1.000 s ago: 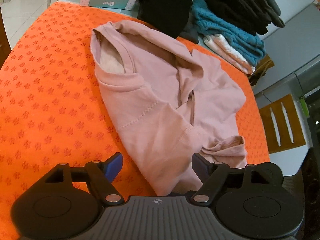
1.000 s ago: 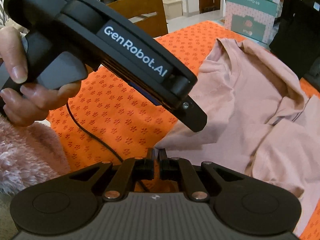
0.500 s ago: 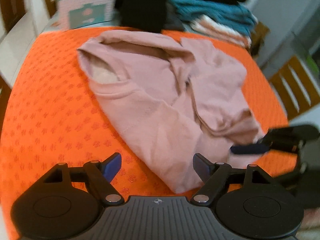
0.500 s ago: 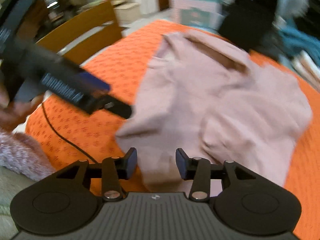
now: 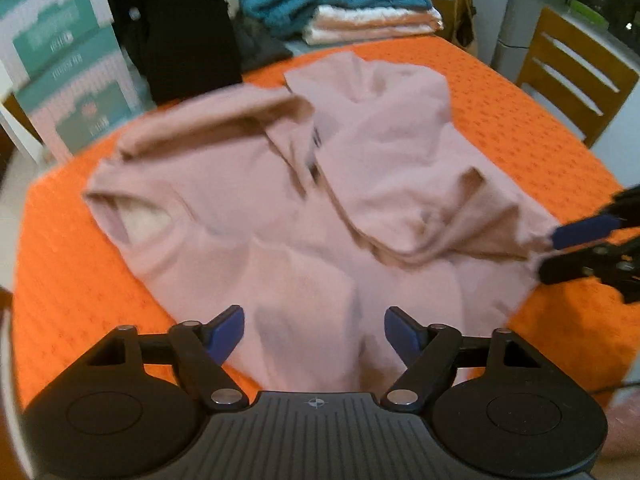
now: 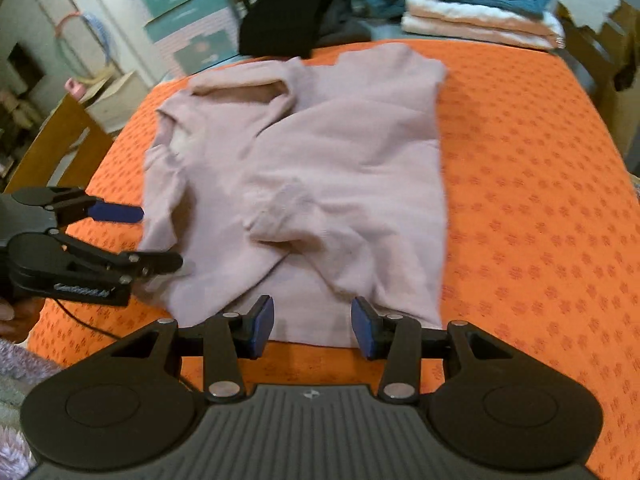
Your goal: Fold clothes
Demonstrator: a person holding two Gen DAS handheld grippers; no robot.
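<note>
Sweatshirt lengthwise, neck far-left | left fingers closing, empty | right fingers parted, empty

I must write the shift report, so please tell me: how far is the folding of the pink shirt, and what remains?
Done: a stack of folded clothes lies behind, and the pink shirt is loosely doubled on the orange cloth.
In hand: nothing is gripped. The left gripper is closing its jaws over the near hem; the right gripper is open at the hem.
Left: the rumpled sleeve and the final folds.
</note>
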